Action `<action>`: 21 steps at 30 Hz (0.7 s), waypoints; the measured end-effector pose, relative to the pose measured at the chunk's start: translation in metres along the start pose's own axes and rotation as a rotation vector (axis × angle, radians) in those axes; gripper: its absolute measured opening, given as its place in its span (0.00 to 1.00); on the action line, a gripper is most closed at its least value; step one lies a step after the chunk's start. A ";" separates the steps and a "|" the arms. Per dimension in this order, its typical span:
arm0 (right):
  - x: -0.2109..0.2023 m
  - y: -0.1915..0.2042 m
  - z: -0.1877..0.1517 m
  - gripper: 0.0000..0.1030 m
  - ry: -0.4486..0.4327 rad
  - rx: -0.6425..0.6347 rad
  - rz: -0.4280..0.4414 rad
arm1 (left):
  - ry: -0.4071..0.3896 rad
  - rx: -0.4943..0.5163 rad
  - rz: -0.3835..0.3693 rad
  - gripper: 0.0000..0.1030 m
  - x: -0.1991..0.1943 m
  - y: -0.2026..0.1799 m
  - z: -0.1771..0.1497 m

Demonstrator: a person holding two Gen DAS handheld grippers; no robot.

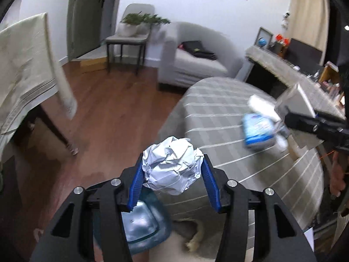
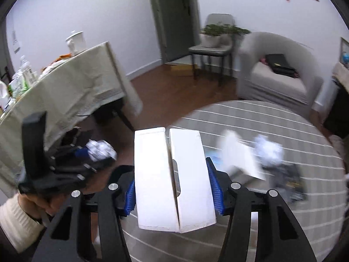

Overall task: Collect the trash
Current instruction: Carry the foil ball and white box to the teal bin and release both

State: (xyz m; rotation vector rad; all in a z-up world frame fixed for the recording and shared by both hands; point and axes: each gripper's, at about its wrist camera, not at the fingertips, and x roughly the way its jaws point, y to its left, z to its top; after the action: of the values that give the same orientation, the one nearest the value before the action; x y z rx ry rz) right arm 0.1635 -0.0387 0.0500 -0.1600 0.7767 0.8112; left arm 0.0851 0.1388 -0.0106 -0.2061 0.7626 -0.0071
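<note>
Round counter [image 2: 283, 207] with the grey striped cloth fills the lower right, an armchair [image 2: 281, 69] standing behind it and a second, cloth-draped counter [image 2: 65, 91] off to the left. On the striped cloth sit blurred leftovers: a white sheet [image 2: 240, 155], a crumpled wad [image 2: 269, 150] beside it, and a blue packet [image 1: 258, 131] in the left wrist view. Right gripper [image 2: 173, 187] is pinching a flattened white carton [image 2: 172, 179], blue pads pressed on both its long sides, held above the counter's near edge. Left gripper [image 1: 172, 172] is clamped on a crumpled paper ball [image 1: 172, 166], lifted clear over the wooden floor [image 1: 104, 118], a blue water jug [image 1: 141, 222] below.
</note>
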 end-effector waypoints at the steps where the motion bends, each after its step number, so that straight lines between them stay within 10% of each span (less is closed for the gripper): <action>1: 0.008 0.010 0.003 0.54 0.003 -0.005 0.016 | -0.001 -0.006 0.015 0.52 -0.002 0.010 -0.006; 10: 0.071 0.070 -0.004 0.54 0.034 0.022 0.143 | 0.107 -0.096 0.133 0.52 0.015 0.076 -0.038; 21: 0.126 0.117 -0.008 0.54 0.156 0.019 0.086 | 0.283 -0.146 0.144 0.52 0.050 0.114 -0.077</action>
State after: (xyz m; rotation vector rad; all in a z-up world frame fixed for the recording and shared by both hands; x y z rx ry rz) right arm 0.1314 0.1137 -0.0236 -0.1750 0.9429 0.8802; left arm 0.0610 0.2324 -0.1203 -0.2921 1.0600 0.1593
